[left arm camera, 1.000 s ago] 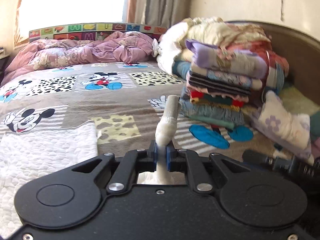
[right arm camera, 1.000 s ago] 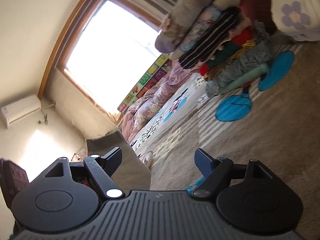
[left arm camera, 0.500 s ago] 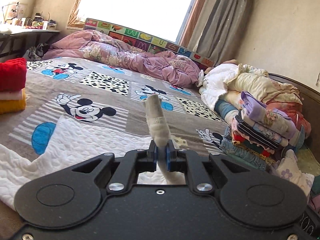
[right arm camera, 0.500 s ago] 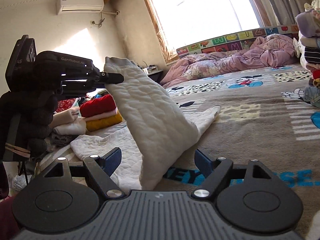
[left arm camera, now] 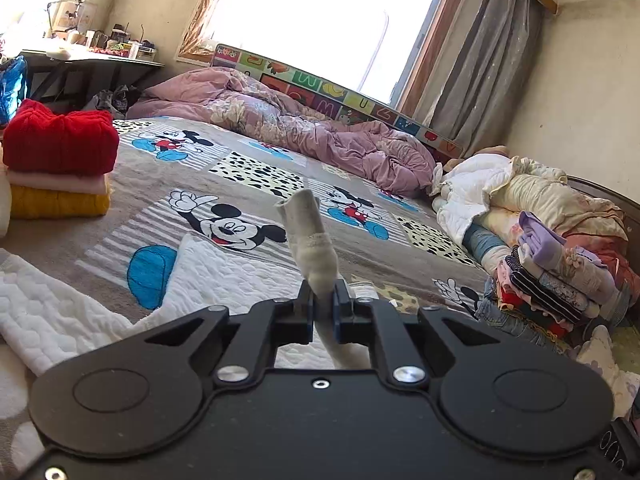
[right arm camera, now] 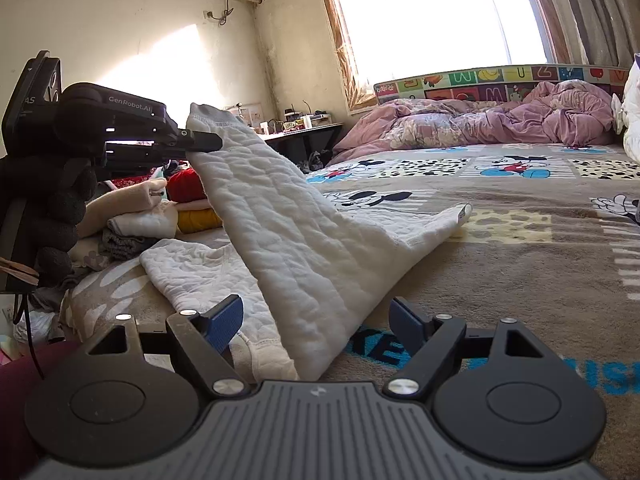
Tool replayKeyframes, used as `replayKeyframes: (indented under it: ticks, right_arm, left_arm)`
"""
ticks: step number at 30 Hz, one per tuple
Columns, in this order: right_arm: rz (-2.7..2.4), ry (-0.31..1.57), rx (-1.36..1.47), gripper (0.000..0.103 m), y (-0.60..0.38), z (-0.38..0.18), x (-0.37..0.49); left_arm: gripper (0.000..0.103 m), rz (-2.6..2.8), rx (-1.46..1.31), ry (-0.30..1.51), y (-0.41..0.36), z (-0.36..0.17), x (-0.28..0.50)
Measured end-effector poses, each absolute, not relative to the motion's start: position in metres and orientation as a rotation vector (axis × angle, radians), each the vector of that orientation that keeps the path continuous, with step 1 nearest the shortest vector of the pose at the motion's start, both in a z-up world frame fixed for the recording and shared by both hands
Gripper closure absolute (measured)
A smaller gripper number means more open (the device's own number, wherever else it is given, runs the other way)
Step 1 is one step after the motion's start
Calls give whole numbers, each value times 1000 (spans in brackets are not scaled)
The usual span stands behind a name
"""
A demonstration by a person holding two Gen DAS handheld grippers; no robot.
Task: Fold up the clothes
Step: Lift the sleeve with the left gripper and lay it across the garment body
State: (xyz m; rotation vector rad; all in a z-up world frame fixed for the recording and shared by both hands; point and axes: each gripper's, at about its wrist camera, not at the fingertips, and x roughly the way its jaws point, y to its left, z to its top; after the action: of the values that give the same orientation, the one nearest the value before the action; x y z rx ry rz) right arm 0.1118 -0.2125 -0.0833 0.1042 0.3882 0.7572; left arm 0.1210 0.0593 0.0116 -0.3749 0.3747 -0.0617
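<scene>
Left gripper [left arm camera: 323,305]: fingers pinch cuff end of white quilted garment [right arm camera: 288,232], lifted off bed; cuff sticks up past jaws toward 12 o'clock. In right wrist view, same gripper [right arm camera: 200,142] sits at 10 o'clock, garment draping from it down to Mickey bedspread [right arm camera: 520,264]. Right gripper [right arm camera: 318,322]: fingers spread wide, pinching nothing; garment's lower fold lies between them, contact not discernible. Folded stack, red sweater [left arm camera: 60,142] on top, at 9 o'clock.
</scene>
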Motion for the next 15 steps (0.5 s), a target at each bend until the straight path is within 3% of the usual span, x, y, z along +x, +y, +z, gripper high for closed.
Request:
replayKeyframes:
  ticks: [15]
  right_arm:
    - [801, 398, 45, 23, -183, -86, 121]
  left_arm:
    - [95, 5, -391, 403, 94, -6, 100]
